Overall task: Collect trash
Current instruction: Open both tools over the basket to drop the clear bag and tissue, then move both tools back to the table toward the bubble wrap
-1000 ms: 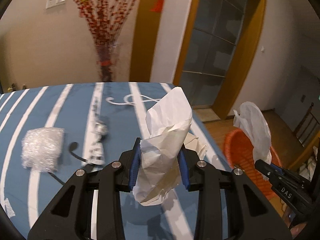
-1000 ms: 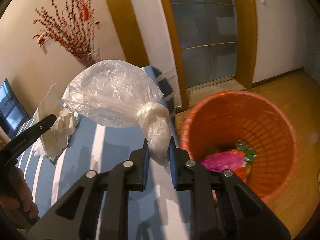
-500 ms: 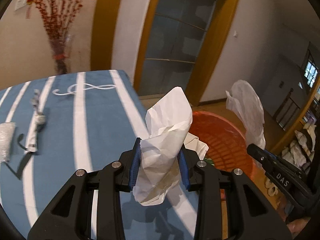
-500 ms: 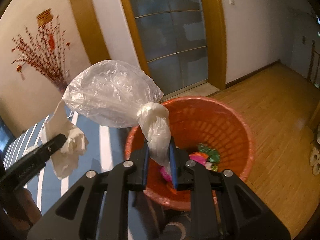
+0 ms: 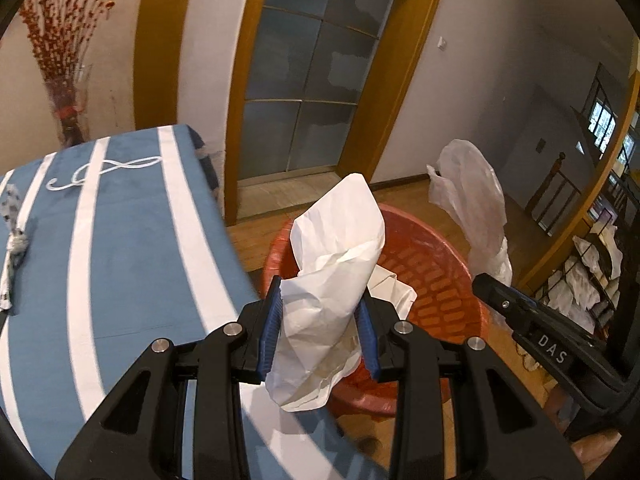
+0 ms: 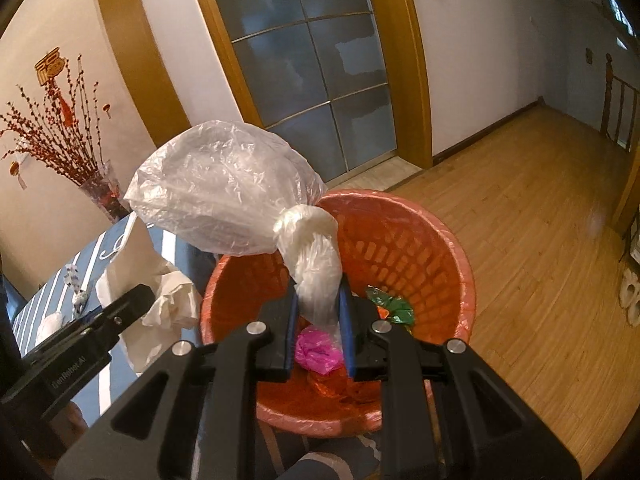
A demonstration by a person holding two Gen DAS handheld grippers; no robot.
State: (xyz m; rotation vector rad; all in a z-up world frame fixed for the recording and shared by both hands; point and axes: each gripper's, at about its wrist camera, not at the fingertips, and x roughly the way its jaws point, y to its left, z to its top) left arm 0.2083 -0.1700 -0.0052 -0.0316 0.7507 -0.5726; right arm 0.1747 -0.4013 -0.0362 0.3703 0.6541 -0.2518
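At the left edge of the left wrist view, the blue-and-white striped counter (image 5: 120, 248) has slid aside: a second ago it filled the lower frame with a bubble-wrap wad and a vase of red branches behind it, and now only a twisted scrap of wrapper (image 5: 14, 248) remains in sight on it. We have swung both tools off the surface and toward the floor beside it.

Centre of that view, our left hand-held gripper (image 5: 318, 332) is clamped on the crumpled white paper (image 5: 332, 280), blue pads pressing either side, the grip unchanged through the swing. Behind the paper now sits the orange laundry-style basket (image 5: 440, 276), which earlier showed only as a sliver at the right.

Further right, the right hand-held gripper (image 6: 320, 324) is closed on the knotted neck of the clear plastic bag (image 6: 224, 188), whose puffed body leans up and left. In its own view the basket (image 6: 432, 248) has moved from the right side to directly beneath the jaws (a pink wad (image 6: 318, 350) and a green wrapper (image 6: 390, 306) already lie inside).

We judge both pieces are now carried over or near the rim, the bag more squarely than the paper, which looks to hang near the basket's near-left edge. Releasing seems the next step; the light bag may drift, so lowering first would help.
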